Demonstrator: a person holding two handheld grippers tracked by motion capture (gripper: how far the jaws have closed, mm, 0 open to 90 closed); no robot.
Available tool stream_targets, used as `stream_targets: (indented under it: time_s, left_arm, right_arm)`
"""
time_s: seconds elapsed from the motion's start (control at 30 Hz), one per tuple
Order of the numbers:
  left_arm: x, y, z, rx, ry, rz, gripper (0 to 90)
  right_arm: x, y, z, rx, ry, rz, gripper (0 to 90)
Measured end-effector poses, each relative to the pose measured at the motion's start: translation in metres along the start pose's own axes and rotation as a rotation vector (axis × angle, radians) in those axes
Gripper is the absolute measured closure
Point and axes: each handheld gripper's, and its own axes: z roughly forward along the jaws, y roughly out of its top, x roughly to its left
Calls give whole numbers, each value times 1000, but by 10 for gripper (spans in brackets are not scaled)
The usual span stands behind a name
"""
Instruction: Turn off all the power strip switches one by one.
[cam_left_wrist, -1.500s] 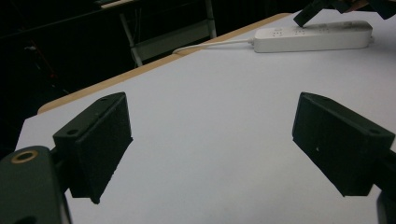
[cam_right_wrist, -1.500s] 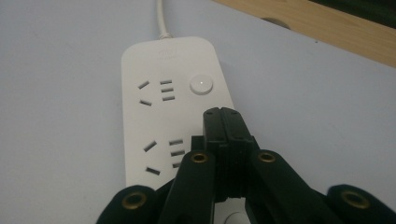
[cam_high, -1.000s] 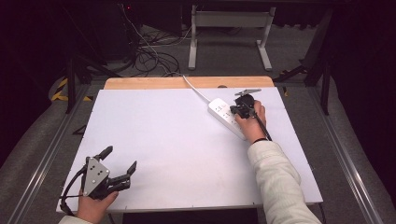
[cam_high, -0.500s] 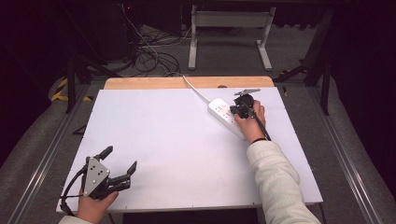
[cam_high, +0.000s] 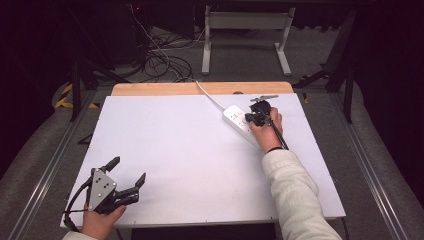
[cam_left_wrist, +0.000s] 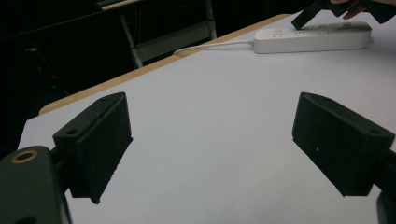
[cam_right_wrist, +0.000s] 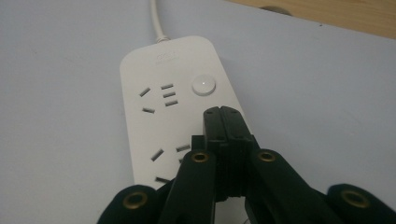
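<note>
A white power strip (cam_high: 241, 122) lies on the white table (cam_high: 190, 150) toward the far right, its cord (cam_high: 209, 95) running off the back edge. In the right gripper view the power strip (cam_right_wrist: 163, 107) shows socket holes and a round white button (cam_right_wrist: 204, 85). My right gripper (cam_right_wrist: 223, 114) is shut with nothing between its jaws, its tips just short of that button above the strip. In the high view the right gripper (cam_high: 256, 116) hovers over the strip. My left gripper (cam_high: 127, 175) rests open near the front left corner, nothing between its jaws (cam_left_wrist: 210, 140).
A wooden strip (cam_high: 200, 88) edges the table's far side. Beyond it are a tangle of cables (cam_high: 160, 60) on the floor and a white stand (cam_high: 245, 30). A sleeved forearm (cam_high: 295, 190) crosses the table's right part.
</note>
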Motion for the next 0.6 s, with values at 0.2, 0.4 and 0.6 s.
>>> stream_targets:
  time_s: [0.2,0.4,0.6]
  left_arm:
    - [0,0,0,-1,2,3,126]
    - [0,0,0,-1,1,-3,126]
    - [0,0,3,6,-3,4,125]
  right_arm:
    - [-3,-1,0,11,9,48,900]
    - [-2,3,-1,17,1,32,900]
    - [10,17,-16,-105,6,-40,900]
